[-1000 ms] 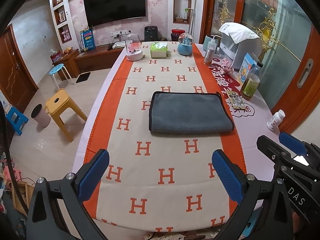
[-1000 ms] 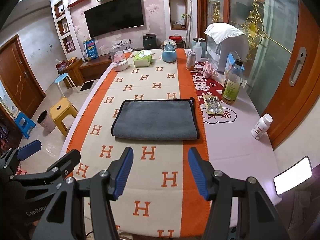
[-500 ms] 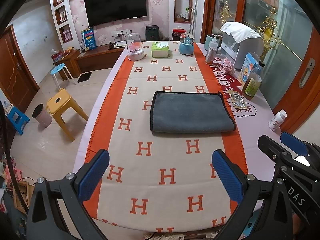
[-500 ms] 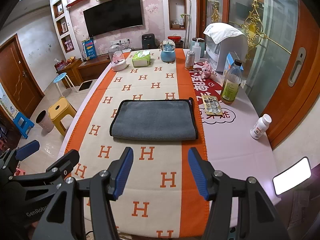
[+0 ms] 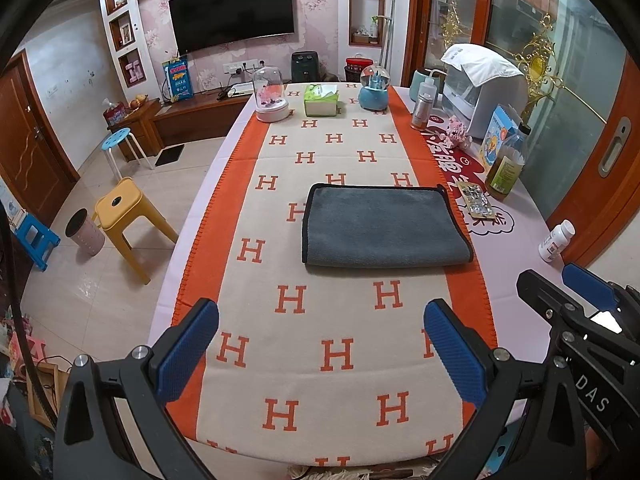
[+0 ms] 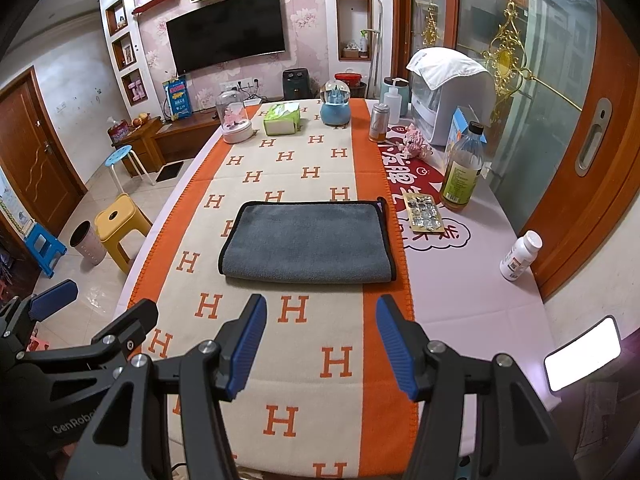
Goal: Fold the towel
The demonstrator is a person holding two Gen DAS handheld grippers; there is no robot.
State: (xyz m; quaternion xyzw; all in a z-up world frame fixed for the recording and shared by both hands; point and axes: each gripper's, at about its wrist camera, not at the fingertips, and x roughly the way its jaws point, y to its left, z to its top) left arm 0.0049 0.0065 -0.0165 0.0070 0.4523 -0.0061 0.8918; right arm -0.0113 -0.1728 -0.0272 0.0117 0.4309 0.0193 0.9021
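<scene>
A grey towel [image 5: 384, 226] with black edging lies folded flat on the orange and cream H-pattern cloth [image 5: 320, 360] in the middle of the table; it also shows in the right wrist view [image 6: 306, 242]. My left gripper [image 5: 320, 350] is open and empty, held above the near end of the table, well short of the towel. My right gripper [image 6: 320, 342] is open and empty, also short of the towel. Each gripper shows at the edge of the other's view.
Right of the towel are a blister pack [image 6: 422, 212], an oil bottle [image 6: 462, 174], a white pill bottle [image 6: 520, 256] and a covered appliance [image 6: 452, 92]. A tissue box [image 6: 282, 120], glass dome [image 6: 236, 118] and snow globe [image 6: 336, 104] stand at the far end. Stools [image 5: 128, 216] stand left.
Both grippers have drawn back and up slightly from the table; the towel lies unmoved. Both stay open.
</scene>
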